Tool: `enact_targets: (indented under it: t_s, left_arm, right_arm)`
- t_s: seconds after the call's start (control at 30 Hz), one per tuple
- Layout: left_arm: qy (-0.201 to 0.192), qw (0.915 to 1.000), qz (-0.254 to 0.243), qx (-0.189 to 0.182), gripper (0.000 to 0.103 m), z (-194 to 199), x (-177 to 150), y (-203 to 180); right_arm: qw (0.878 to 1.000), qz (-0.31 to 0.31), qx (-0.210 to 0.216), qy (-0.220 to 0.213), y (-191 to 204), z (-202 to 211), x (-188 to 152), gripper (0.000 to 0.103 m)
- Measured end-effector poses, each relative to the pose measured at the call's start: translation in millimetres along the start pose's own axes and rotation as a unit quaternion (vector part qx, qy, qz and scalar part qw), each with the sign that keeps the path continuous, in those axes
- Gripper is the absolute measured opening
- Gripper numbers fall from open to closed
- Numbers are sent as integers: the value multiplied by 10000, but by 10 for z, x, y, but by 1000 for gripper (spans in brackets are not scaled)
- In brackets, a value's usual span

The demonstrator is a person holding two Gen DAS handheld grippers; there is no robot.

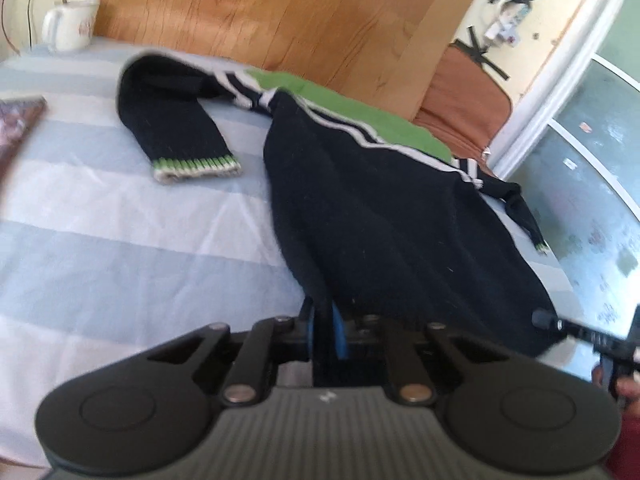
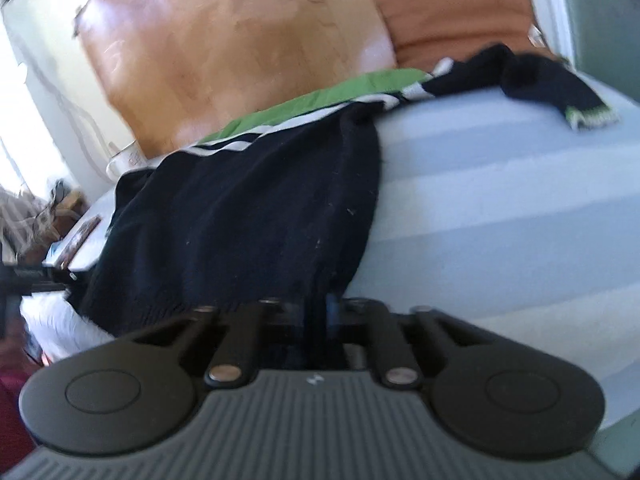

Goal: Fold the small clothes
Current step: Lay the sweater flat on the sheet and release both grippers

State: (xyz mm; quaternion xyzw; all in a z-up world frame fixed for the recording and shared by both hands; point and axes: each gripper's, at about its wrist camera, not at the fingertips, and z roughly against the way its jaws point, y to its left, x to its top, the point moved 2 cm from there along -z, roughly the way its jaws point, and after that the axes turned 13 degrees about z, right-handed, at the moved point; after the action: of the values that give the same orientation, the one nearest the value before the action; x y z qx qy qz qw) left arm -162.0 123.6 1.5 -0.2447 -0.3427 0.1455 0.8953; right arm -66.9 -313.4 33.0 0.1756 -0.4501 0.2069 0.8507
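Wooden headboard (image 1: 280, 20), cream wall (image 1: 532, 52), orange cushion (image 2: 452, 4), blue striped bedsheet (image 1: 120, 216), daylight.

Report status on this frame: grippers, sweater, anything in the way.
Left gripper shut on sweater hem. Right gripper shut on hem too. Sleeve lies spread on striped sheet. Nothing in the way; mug far off.

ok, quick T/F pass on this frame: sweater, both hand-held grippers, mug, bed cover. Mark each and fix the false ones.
1. The left hand-held gripper is shut on the sweater hem. True.
2. The right hand-held gripper hangs open above the sweater. False: it is shut on the hem too.
3. The sweater is red. False: dark navy with white stripes and a green panel.
4. A white mug stands at the far edge of the bed. True.
5. The bed cover is plain black. False: pale blue and white stripes.
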Motion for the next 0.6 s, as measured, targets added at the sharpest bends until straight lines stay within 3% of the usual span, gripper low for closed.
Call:
enact_targets:
  t_s: [0.1, 0.17, 0.27, 0.33, 0.43, 0.5, 0.6]
  left_arm:
    - [-156, 9999, -32, -50, 8, 463, 20, 35]
    - [-110, 9998, -118, -104, 8, 592, -21, -14]
    - [173, 9989, -411, 130, 13, 414, -141, -95]
    - [334, 9983, -331, 339, 13, 276, -168, -8]
    - [105, 9991, 9, 419, 18, 329, -53, 146]
    - [-281, 9989, 142, 335, 28, 439, 90, 191]
    - [-742, 9971, 77, 129, 30, 462, 307, 71]
  right_arm:
    - [9994, 133, -129, -285, -66, 287, 109, 10]
    - [9989, 338, -210, -239, -51, 377, 133, 10]
    - [9978, 445, -335, 363, -87, 204, 53, 10]
    - [9953, 220, -300, 898, -158, 35, -43, 12]
    - [9971, 73, -312, 695, -210, 153, 0, 25]
    - [9982, 59, -495, 329, -248, 267, 87, 33]
    - [9986, -122, -513, 3, -299, 309, 221, 35]
